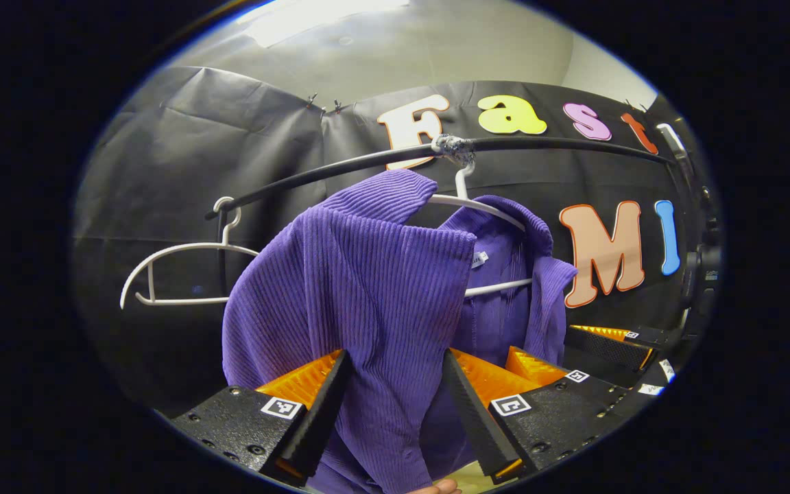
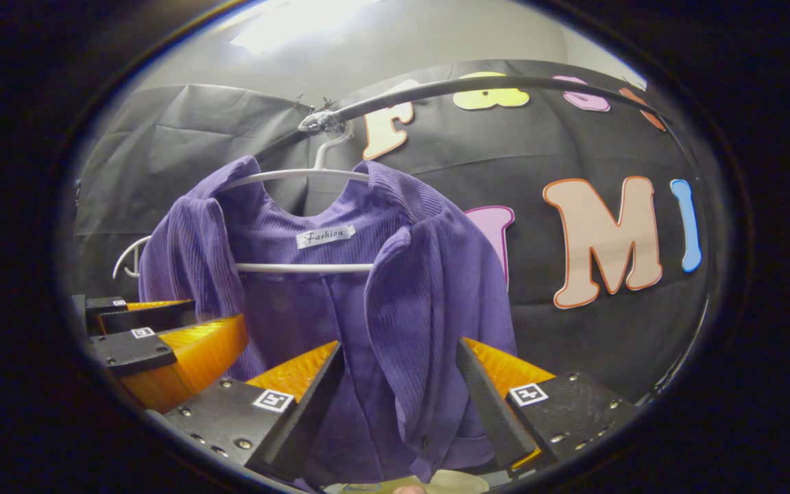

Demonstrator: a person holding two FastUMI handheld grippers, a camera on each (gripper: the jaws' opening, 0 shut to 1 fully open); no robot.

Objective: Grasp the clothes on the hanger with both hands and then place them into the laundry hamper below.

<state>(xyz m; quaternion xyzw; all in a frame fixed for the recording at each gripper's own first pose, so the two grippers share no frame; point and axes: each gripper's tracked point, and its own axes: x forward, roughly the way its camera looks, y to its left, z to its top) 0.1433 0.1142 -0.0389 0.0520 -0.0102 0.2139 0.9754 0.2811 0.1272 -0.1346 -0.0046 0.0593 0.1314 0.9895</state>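
Nearest in the left gripper view: left tongs (image 1: 395, 405) spread open, fingers on either side of a hanging fold of the purple shirt (image 1: 367, 288), fabric between them but not pinched. Just right of them, the right tongs (image 1: 577, 353), farther off, also against the shirt's edge. A fingertip (image 1: 436, 487) at the bottom edge.

Nearest in the right gripper view: right tongs (image 2: 398, 405) open as well, straddling the shirt's (image 2: 340, 302) front panel and collar flap, not clamped. To the left, the left tongs (image 2: 162, 336) at the other shoulder.

Behind the tongs: ribbed purple shirt draped on a white hanger (image 2: 299, 175), one shoulder slumped forward off the hanger arm. Hanger hook over a dark rail (image 1: 340, 168). A second white hanger (image 1: 175, 271), bare, farther along the rail.

Farthest: black cloth wall (image 1: 182, 171).
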